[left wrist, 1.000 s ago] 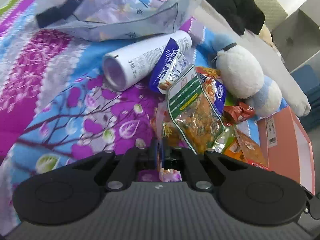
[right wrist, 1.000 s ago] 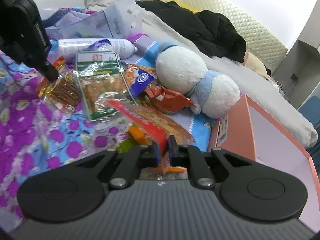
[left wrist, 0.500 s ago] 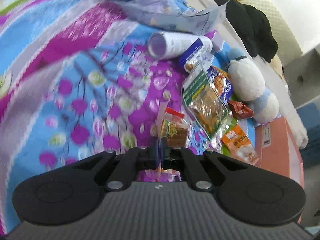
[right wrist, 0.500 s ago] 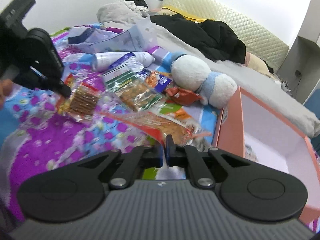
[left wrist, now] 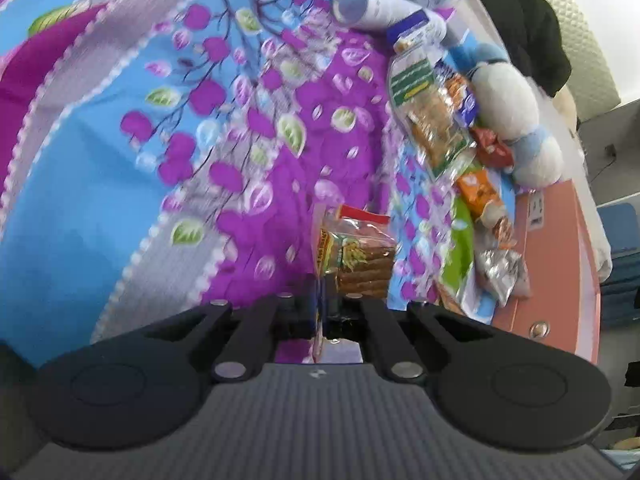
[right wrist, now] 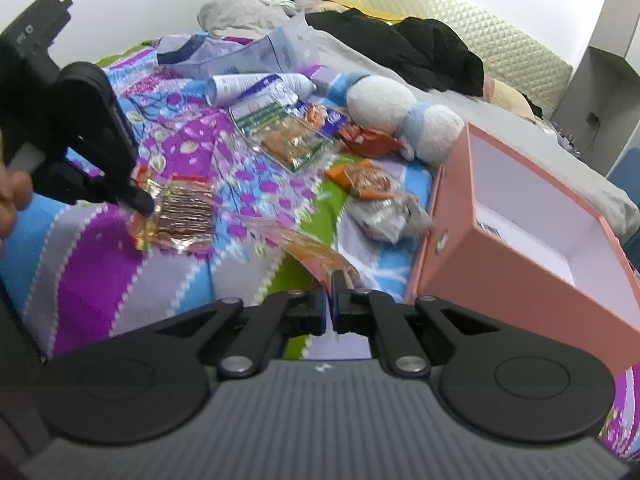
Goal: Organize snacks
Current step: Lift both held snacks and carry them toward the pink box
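My left gripper (left wrist: 321,300) is shut on the edge of a clear packet of brown biscuit sticks (left wrist: 360,254) and holds it above the bedspread; it also shows in the right wrist view (right wrist: 186,210), with the left gripper (right wrist: 138,200) at its left. My right gripper (right wrist: 329,304) is shut on the corner of an orange-red snack packet (right wrist: 310,250). Several other snack packets lie on the bed: a green-labelled clear one (right wrist: 282,132), an orange one (right wrist: 366,180) and a silver one (right wrist: 386,216). An open pink box (right wrist: 520,232) stands right of my right gripper.
A white and blue plush toy (right wrist: 400,112) lies behind the snacks. A white cylinder (right wrist: 256,84) and a plastic bag (right wrist: 256,54) lie farther back. Black clothes (right wrist: 420,52) lie on the grey sheet. The flowered bedspread (left wrist: 120,140) covers the left.
Both grippers have pulled back and up from the pile, each carrying its packet. The left one moved left with the biscuit packet; the pink box now shows more fully.
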`<state>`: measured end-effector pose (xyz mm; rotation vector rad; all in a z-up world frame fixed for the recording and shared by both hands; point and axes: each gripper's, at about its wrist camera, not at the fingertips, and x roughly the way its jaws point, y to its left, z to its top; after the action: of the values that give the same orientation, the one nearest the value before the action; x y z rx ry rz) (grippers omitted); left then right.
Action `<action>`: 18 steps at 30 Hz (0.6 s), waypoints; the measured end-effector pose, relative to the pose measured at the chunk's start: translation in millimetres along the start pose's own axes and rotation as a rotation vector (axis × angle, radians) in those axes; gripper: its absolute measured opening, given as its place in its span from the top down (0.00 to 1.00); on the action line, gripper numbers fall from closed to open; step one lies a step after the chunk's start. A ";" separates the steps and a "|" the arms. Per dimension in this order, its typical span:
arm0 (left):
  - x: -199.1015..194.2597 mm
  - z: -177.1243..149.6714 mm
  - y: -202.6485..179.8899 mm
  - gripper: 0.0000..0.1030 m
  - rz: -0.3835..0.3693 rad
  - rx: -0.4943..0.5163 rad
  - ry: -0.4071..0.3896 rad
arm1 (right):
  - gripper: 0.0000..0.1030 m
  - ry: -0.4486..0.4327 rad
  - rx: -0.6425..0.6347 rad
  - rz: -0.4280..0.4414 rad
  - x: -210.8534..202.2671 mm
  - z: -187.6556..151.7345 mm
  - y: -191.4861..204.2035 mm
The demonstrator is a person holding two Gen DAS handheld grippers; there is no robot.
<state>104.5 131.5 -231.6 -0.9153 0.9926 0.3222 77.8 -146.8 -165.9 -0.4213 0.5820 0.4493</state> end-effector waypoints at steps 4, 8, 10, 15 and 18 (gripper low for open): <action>-2.6 -9.2 2.9 0.97 0.009 0.019 0.023 | 0.94 0.021 0.005 -0.002 -3.6 -13.3 -3.6; -3.8 -12.8 1.1 0.97 0.034 0.057 0.035 | 0.92 0.040 0.054 0.003 -3.6 -24.4 -11.5; -4.2 -13.8 0.1 0.96 0.044 0.074 0.041 | 0.92 0.044 0.089 0.015 -3.9 -28.5 -15.5; -4.8 -14.1 -1.5 0.74 0.071 0.103 0.082 | 0.90 0.063 0.167 0.050 -1.3 -35.2 -24.5; -11.1 -14.3 -1.6 0.44 0.065 0.122 0.088 | 0.67 0.076 0.219 0.084 -0.5 -38.3 -29.0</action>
<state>91.3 121.0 -224.8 -0.7927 1.1124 0.2745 76.1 -189.8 -187.4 -0.2058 0.7165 0.4452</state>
